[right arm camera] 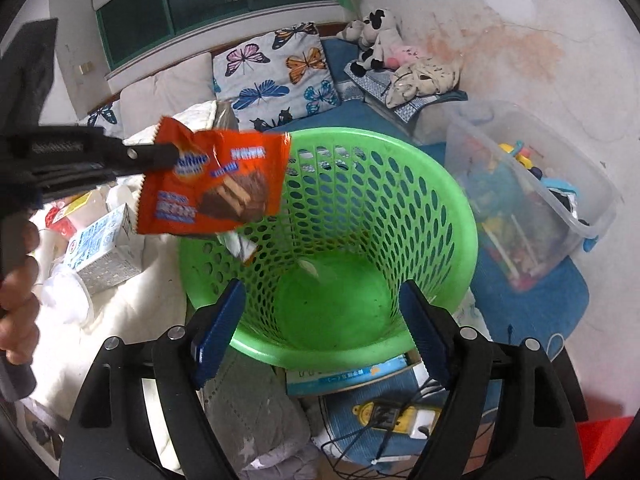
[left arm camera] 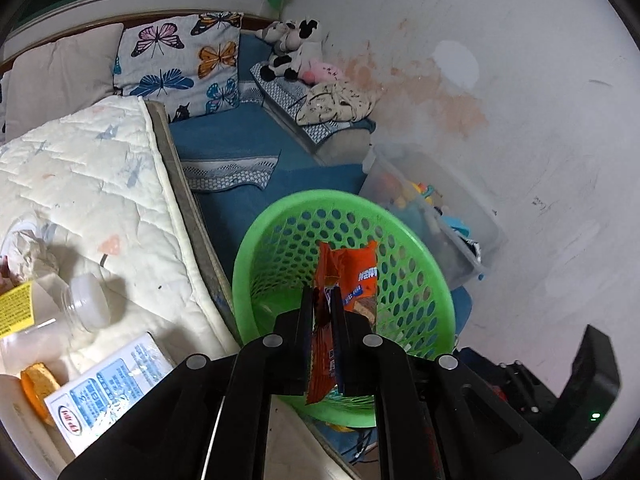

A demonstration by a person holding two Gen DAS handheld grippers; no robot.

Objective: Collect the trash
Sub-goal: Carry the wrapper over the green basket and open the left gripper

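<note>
Holding an orange snack wrapper [right arm camera: 212, 184] over the rim of a green basket [right arm camera: 460, 216], a person collects trash beside a bed.

Largest first: the quilted bed [left arm camera: 92, 184] carries more litter, a milk carton [left arm camera: 108, 384] and a clear bottle [left arm camera: 80, 304]; the basket stands just beside it on the floor. The left gripper [left arm camera: 324, 308] is clamped tight on the wrapper, which hangs above the basket's near edge. The right gripper [right arm camera: 320, 304] has its jaws spread wide with nothing between them, pointing into the basket. The drop-off step appears in hand; next, the left jaws likely need to part so the wrapper falls inside.
</note>
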